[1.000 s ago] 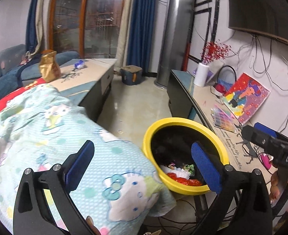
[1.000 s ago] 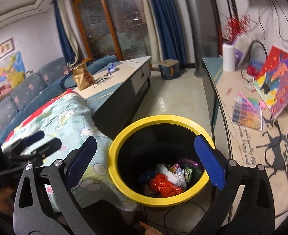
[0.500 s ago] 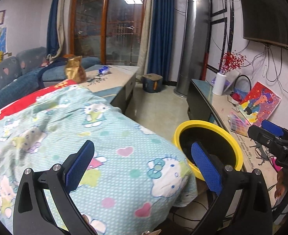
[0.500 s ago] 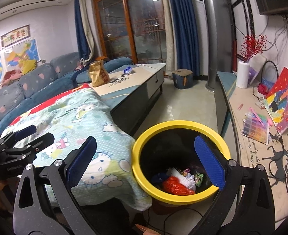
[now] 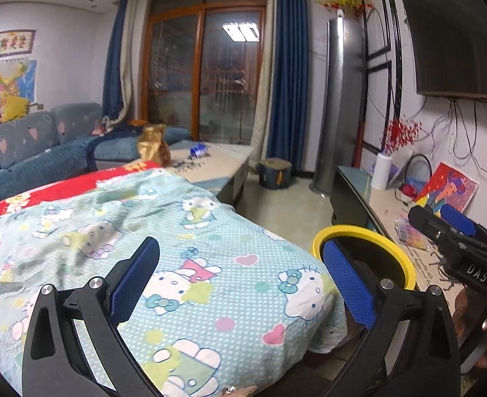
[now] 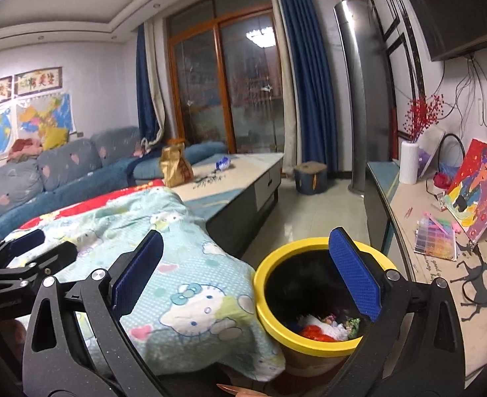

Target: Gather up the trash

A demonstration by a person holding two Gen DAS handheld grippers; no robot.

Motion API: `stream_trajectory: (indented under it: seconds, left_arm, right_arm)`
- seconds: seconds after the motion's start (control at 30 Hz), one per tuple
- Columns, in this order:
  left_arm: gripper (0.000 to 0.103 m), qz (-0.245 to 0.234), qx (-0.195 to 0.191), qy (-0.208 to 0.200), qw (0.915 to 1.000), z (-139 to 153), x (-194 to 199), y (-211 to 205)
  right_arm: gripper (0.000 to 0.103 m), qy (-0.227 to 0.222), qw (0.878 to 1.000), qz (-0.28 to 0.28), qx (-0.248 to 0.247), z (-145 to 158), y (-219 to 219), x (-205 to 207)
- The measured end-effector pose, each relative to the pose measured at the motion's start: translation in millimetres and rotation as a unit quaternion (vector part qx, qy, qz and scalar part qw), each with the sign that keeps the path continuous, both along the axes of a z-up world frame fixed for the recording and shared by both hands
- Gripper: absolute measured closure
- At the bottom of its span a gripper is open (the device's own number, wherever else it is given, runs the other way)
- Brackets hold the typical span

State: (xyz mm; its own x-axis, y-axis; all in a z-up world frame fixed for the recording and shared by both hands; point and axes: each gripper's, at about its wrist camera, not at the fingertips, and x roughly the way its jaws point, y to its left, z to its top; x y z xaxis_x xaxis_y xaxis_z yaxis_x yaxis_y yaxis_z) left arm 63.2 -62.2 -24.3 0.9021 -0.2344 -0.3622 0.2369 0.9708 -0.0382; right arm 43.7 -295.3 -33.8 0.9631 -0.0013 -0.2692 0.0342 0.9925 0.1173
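A yellow-rimmed trash bin (image 6: 266, 317) stands on the floor beside a Hello Kitty blanket (image 6: 190, 284). Red, white and mixed wrappers (image 6: 322, 329) lie at its bottom. It also shows in the left wrist view (image 5: 405, 264), its inside hidden. My right gripper (image 6: 243, 274) is open and empty, above the bin's left rim; it also shows at the right of the left wrist view (image 5: 455, 228). My left gripper (image 5: 240, 281) is open and empty over the blanket (image 5: 190, 251); it also shows at the left of the right wrist view (image 6: 28, 248). A gold bag (image 5: 152, 145) and a blue wrapper (image 5: 198, 149) sit on the far coffee table (image 5: 217, 168).
A blue sofa (image 5: 38, 152) runs along the left. A low TV bench (image 6: 442, 264) on the right holds a white vase (image 6: 408, 162), a painting (image 6: 475, 188) and a colour chart (image 6: 437, 241). A small stool (image 6: 310, 177) and a tall air conditioner (image 6: 359, 99) stand at the far end.
Both grippers have risen and pulled back from the bin. The views now look out over the blanket and room; the bin sits lower and smaller. Both stay open.
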Motion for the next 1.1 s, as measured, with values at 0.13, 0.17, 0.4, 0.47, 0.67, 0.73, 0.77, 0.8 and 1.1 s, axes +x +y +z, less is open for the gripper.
stream_trajectory:
  seconds: [0.13, 0.17, 0.4, 0.47, 0.67, 0.73, 0.77, 0.8, 1.1]
  left_arm:
    - [0.006, 0.015, -0.005, -0.021, 0.9997, 0, -13, 10]
    - [0.006, 0.017, -0.007, -0.022, 0.9996, 0, -15, 12]
    - [0.006, 0.03, -0.013, -0.025, 0.9992, -6, -22, 19]
    - [0.006, 0.028, -0.013, -0.023, 0.9993, -8, -21, 19]
    - [0.006, 0.023, -0.014, -0.019, 0.9995, -11, -21, 17]
    - [0.006, 0.022, -0.013, -0.018, 0.9995, -11, -21, 16]
    - [0.006, 0.024, -0.013, -0.019, 0.9995, -11, -21, 16]
    - [0.006, 0.024, -0.014, -0.018, 0.9995, -11, -20, 15]
    - [0.006, 0.025, -0.015, -0.015, 0.9995, -12, -19, 14]
  right_arm:
    - [0.011, -0.028, 0.999, 0.007, -0.023, -5, 15, -10]
    - [0.011, -0.035, 0.999, 0.009, -0.033, -7, 19, -13]
    - [0.011, -0.054, 0.995, 0.011, -0.078, -15, 34, -19]
    - [0.011, -0.051, 0.995, 0.01, -0.08, -16, 34, -19]
    - [0.011, -0.049, 0.996, 0.012, -0.08, -16, 33, -18]
    - [0.011, -0.047, 0.996, 0.013, -0.079, -18, 32, -18]
    - [0.011, -0.045, 0.996, 0.013, -0.078, -17, 31, -18]
    - [0.011, -0.044, 0.996, 0.013, -0.078, -18, 31, -17]
    - [0.011, -0.043, 0.996, 0.015, -0.076, -19, 31, -17]
